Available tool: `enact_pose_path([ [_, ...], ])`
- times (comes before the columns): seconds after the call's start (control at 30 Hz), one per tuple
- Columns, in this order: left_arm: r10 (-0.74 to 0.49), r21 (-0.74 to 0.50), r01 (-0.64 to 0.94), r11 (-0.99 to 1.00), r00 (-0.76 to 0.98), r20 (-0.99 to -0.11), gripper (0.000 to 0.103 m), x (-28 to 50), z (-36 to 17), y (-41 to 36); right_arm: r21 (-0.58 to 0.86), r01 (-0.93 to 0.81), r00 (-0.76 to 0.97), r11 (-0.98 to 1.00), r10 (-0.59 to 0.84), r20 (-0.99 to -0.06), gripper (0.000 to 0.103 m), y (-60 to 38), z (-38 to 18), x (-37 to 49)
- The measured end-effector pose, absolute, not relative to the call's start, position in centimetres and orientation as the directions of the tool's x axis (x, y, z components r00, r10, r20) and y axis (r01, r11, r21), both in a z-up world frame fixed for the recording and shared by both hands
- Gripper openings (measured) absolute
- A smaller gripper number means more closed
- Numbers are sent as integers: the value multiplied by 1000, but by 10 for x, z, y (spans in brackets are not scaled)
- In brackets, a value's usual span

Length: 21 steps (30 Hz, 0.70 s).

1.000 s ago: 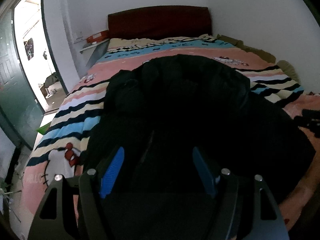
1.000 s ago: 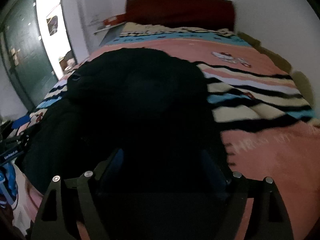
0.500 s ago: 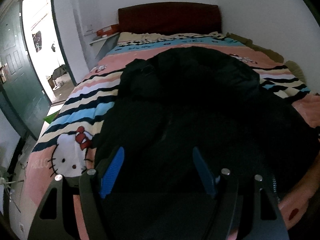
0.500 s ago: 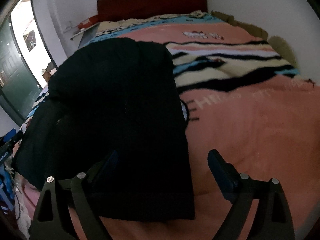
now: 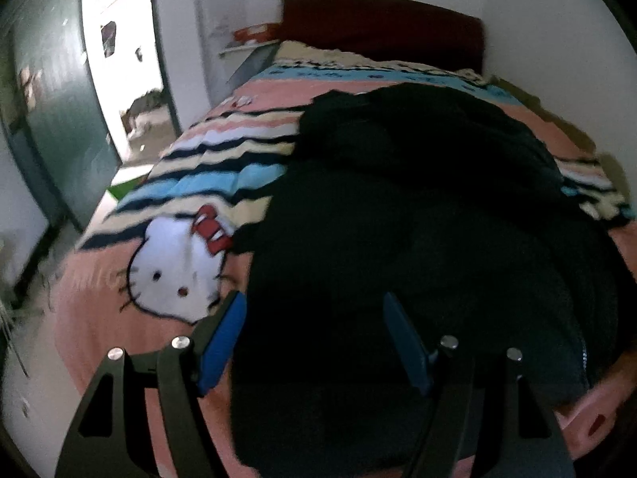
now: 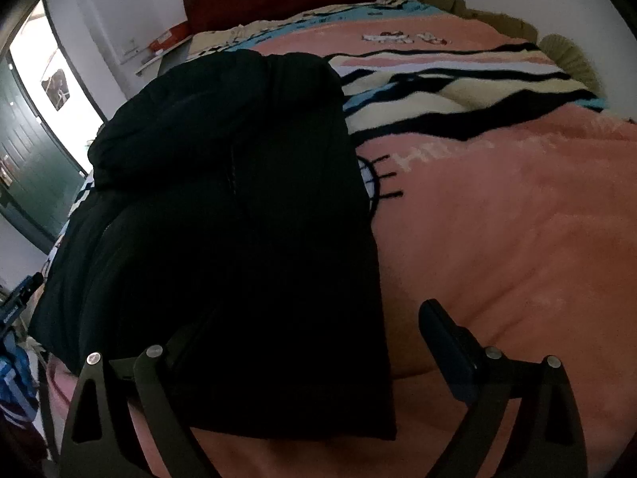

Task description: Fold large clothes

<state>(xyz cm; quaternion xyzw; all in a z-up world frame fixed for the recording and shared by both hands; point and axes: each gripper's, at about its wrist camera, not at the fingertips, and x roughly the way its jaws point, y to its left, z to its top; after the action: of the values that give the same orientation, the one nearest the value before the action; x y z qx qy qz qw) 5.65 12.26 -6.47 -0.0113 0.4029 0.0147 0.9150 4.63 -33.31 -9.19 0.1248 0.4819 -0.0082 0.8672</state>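
A large black jacket (image 5: 418, 239) lies on the bed, its hood end toward the headboard; in the right wrist view the jacket (image 6: 239, 219) shows a straight right edge and a near hem. My left gripper (image 5: 314, 330) is open and empty, hovering over the jacket's near left part. My right gripper (image 6: 314, 342) is open and empty above the jacket's near right corner, its right finger (image 6: 446, 342) over bare blanket.
The bed has a pink blanket (image 6: 497, 219) with stripes and a white cat print (image 5: 175, 275). A dark red headboard (image 5: 382, 24) stands at the far wall. An open doorway (image 5: 119, 59) and green door (image 5: 51, 111) are left of the bed.
Both grippers have drawn back from the jacket and moved apart. The left view shifted left, baring the cat print. The right gripper now shows bare pink blanket to its right.
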Motion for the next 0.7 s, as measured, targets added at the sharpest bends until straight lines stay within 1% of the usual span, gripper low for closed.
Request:
enact_pose_path([
  [0.1, -3, -51, -55, 997, 650, -760, 70, 57, -73, 143, 231, 134, 524, 964, 128, -842, 96, -335, -97, 48],
  [0.2, -28, -69, -44, 997, 608, -793, 70, 58, -88, 156, 248, 133, 514, 960, 147, -845, 97, -336, -101, 48],
  [0.3, -68, -111, -38, 993, 584, -809, 70, 57, -100, 165, 258, 126, 496, 958, 164, -852, 99, -336, -105, 50],
  [0.47, -193, -265, -49, 963, 561, -805, 70, 58, -114, 185, 277, 109, 473, 955, 195, -859, 100, -337, -111, 52],
  [0.7, -383, -494, -83, 866, 526, -760, 73, 63, -135, 217, 308, 86, 452, 947, 239, -860, 102, -338, -115, 53],
])
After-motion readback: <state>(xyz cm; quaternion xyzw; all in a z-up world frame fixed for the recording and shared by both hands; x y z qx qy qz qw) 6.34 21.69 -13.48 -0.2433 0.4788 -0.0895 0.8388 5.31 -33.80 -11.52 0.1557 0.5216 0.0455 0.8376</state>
